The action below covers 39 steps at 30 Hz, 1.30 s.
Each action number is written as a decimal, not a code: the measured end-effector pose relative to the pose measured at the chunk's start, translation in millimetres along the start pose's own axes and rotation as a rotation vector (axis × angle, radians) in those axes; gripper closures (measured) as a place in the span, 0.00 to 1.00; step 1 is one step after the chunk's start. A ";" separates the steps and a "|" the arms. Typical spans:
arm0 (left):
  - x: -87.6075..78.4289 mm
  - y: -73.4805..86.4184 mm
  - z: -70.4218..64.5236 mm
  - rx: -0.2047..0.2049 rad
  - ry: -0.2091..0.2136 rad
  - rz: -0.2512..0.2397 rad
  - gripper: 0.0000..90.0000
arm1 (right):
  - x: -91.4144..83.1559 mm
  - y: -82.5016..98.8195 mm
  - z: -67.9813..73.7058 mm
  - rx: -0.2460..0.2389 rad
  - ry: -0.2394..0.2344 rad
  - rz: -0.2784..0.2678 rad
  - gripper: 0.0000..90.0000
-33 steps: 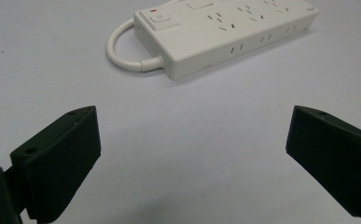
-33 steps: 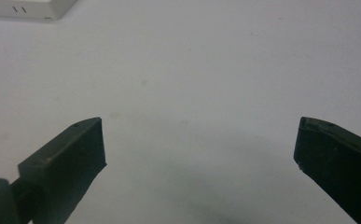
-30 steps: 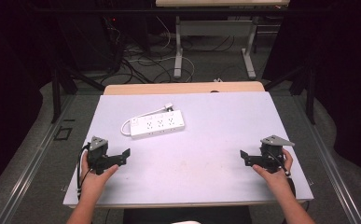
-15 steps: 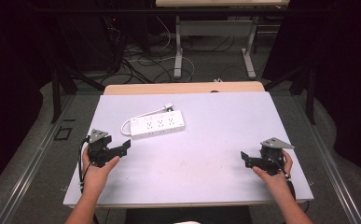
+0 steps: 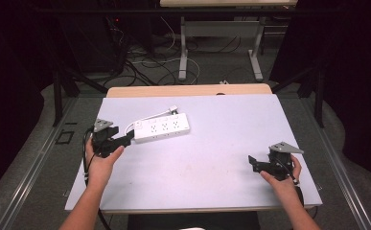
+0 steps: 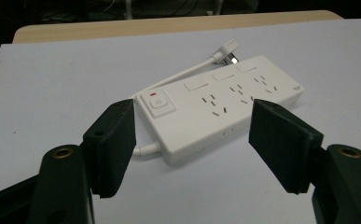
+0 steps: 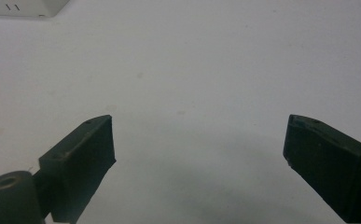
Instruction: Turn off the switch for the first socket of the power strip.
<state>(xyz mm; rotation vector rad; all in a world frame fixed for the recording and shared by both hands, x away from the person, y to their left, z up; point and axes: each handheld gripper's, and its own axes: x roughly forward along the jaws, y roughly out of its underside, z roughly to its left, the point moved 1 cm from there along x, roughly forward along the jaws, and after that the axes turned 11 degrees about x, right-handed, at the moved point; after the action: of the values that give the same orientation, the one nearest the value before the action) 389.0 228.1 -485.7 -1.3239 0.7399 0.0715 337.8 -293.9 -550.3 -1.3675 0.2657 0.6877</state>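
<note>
Since the earlier frame my left gripper (image 5: 125, 141) advanced to the power strip (image 5: 162, 128), jaws narrowing, nothing grasped; right gripper (image 5: 253, 163) stayed released.

Power symbol on power strip (image 6: 220, 105) switch

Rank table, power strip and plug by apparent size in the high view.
1. Table, by far the largest.
2. Power strip.
3. Plug, a tiny end of the strip's cord, smallest.
All lie on one surface, so nearness hardly skews the order.
</note>
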 end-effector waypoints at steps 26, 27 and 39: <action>16.7 -38.3 -2.8 0.009 0.029 0.046 0.43 | 1.5 0.7 -2.7 0.014 0.004 -0.001 0.11; 16.7 -38.3 -2.8 0.009 0.029 0.046 0.43 | 2.4 0.9 -3.5 0.008 0.015 -0.009 0.11; 21.8 -61.0 -5.0 0.000 0.048 0.059 0.48 | 0.9 0.8 -4.6 0.023 0.009 0.001 0.11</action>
<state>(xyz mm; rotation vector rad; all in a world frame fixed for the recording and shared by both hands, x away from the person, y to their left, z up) 431.0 199.0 -445.7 -1.3079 0.8198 0.0880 339.1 -298.0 -552.4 -1.3483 0.2803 0.6773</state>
